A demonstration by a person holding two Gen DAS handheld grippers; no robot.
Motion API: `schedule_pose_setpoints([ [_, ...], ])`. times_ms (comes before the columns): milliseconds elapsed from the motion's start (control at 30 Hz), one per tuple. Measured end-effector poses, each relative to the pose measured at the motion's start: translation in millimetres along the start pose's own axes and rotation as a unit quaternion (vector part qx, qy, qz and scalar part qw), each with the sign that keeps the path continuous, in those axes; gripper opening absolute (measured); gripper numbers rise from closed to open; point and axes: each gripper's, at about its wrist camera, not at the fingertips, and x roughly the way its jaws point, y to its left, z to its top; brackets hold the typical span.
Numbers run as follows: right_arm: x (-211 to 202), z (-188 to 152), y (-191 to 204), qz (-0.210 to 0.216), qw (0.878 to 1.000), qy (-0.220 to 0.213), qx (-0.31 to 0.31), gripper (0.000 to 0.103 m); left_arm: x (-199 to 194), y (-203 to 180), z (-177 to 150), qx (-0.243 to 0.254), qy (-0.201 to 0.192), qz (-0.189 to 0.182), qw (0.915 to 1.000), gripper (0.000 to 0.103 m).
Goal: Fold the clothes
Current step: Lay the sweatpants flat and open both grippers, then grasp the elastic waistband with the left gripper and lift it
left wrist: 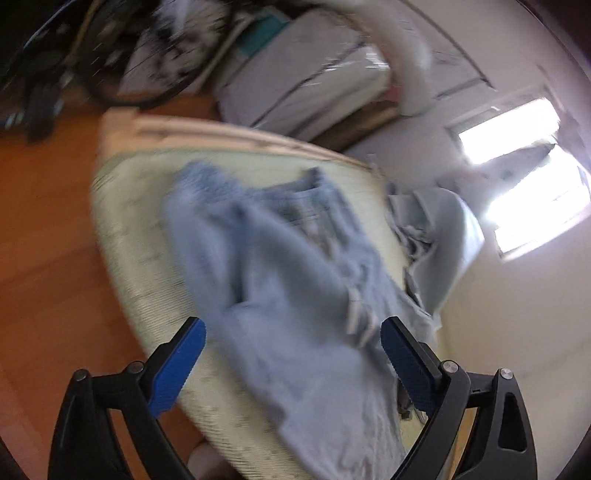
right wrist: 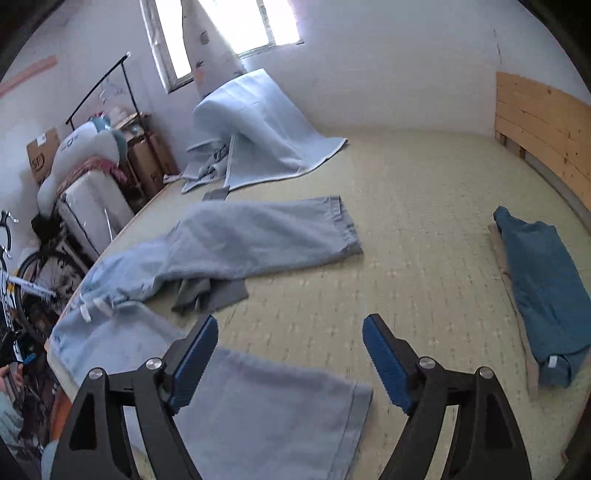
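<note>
On the woven bed mat [right wrist: 424,221] by a window [right wrist: 258,26]: pale jeans [right wrist: 229,243] lie spread, one leg near | left view blurred, jeans' waist cut off | blue bundle [right wrist: 539,288], draped blanket [right wrist: 266,125], bicycle [right wrist: 33,280] | left gripper [left wrist: 293,334] and right gripper [right wrist: 290,332] fingers wide apart, holding nothing

The only readable mark is a dark logo reading "SF" on the side of a brown cardboard box [right wrist: 43,152] against the left wall. The left wrist view is too blurred for any text.
</note>
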Motion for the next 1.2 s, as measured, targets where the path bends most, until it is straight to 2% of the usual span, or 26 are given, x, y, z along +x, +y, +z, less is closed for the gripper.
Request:
schedule_pose_setpoints([
  [167,-15.0,-13.8,7.1,-0.003,1.000,0.009,-0.009,0.084,17.5,35.7,7.4,-0.031,0.004,0.024,0.9992,0.098],
  [333,-20.7,-17.7,11.6,-0.004,1.000,0.017,-0.020,0.084,41.4,50.6,26.4,-0.036,0.003,0.046,0.9983,0.098],
  [500,-18.6,-26.4,21.7,-0.011,0.998,0.031,-0.051,0.084,55.6,42.6,46.2,-0.022,0.002,0.016,0.9996,0.098],
  [733,-5.5,-39.5,34.4,-0.003,0.997,0.051,-0.057,0.084,83.4,40.8,61.1,-0.008,0.022,0.041,0.9989,0.098],
  [1000,-6.7,-41.4,54.2,0.010,0.995,0.053,-0.080,0.084,98.6,42.4,69.0,-0.010,0.022,0.029,0.9993,0.098],
  [1033,-7.6,-41.7,56.1,0.012,0.995,0.052,-0.082,0.084,100.3,41.5,70.8,-0.012,0.022,0.027,0.9993,0.096],
  [1067,-8.1,-42.6,58.5,0.014,0.995,0.051,-0.084,0.084,101.9,40.0,72.5,-0.014,0.022,0.024,0.9994,0.091],
  [1100,-8.7,-43.5,60.8,0.016,0.995,0.049,-0.085,0.084,103.3,38.8,73.7,-0.014,0.024,0.024,0.9993,0.081],
  [1133,-8.6,-44.8,63.4,0.018,0.995,0.049,-0.088,0.084,104.1,38.0,74.0,-0.014,0.027,0.025,0.9992,0.075],
  [1200,-8.3,-47.5,68.7,0.022,0.994,0.049,-0.092,0.084,105.3,37.5,73.8,-0.014,0.026,0.038,0.9988,0.055],
])
